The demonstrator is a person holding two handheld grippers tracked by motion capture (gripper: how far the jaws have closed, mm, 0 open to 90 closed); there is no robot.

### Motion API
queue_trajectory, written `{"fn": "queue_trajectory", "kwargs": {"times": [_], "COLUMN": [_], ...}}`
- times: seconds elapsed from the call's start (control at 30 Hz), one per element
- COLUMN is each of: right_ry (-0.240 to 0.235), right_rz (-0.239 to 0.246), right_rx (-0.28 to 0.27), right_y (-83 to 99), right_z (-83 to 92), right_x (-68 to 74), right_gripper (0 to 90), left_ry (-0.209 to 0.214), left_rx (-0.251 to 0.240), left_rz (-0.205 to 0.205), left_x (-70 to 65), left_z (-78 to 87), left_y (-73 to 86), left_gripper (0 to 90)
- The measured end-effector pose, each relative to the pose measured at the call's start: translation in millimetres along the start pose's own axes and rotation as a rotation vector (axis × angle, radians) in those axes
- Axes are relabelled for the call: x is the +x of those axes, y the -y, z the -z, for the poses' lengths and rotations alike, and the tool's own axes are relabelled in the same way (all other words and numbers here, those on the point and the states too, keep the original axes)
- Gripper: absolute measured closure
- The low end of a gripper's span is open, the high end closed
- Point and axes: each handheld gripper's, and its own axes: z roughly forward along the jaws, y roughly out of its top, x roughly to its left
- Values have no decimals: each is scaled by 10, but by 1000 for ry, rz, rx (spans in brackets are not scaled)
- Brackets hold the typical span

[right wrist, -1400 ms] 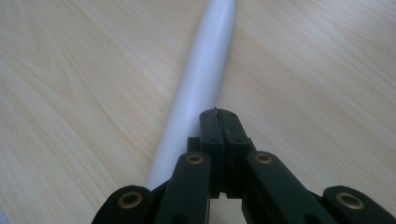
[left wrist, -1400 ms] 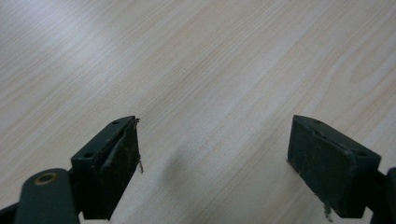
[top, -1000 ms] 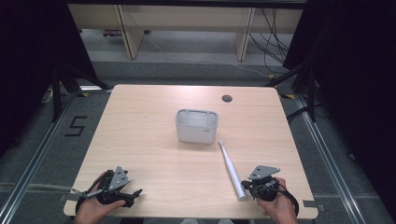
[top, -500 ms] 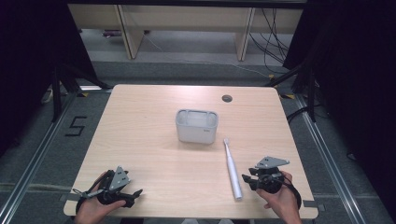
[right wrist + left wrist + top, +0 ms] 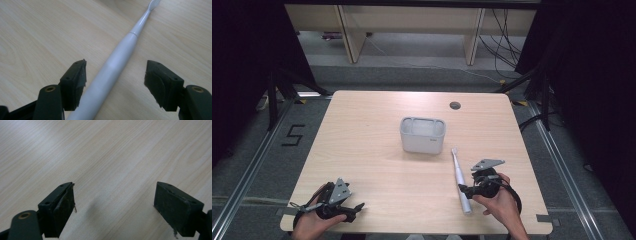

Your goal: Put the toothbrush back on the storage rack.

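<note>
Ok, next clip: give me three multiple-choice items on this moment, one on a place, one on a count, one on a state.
1. Where does the electric toothbrush lie?
A. inside the grey holder
B. flat on the table, in front of the holder's right end
C. on the floor

2. How many compartments does the grey holder show from above?
A. two
B. five
C. none

3. How does the right gripper stand to the toothbrush?
A. clamped on its head
B. far off, at the table's far edge
C. jaws apart, handle between them, pads off it

Key: 1 B, since the high view shows it lying on the wooden table nearer the person than the holder. 2 A, a narrow section beside a wide one. 3 C, as the right gripper view shows gaps on both sides; the jaws have just been opening.
</note>
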Motion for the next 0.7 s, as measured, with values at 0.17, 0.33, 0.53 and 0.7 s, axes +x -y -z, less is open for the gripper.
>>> {"fn": "queue_trajectory", "kwargs": {"times": [0.17,0.33,0.53,0.7], "right_ry": [-2,-2,-7,8], "right_rz": [2,11,14,-8], "right_rx": [12,47,91,129], "right_y": [-48,-97,-136,-146], "right_z": [-93,-168,-252,-292], "right_x": [-10,-39,-32,-20], "right_gripper": [348,350,366,372], "left_ry": [0,1,1,1], "left_rx": [0,-3,-2,-4], "left_rz": [7,0,0,0], "left_x": [-8,-2,-2,-3], "left_z": [-4,-3,-3,-2], "left_y": [-1,-3,-3,-6], "left_gripper": [163,162,162,162]}}
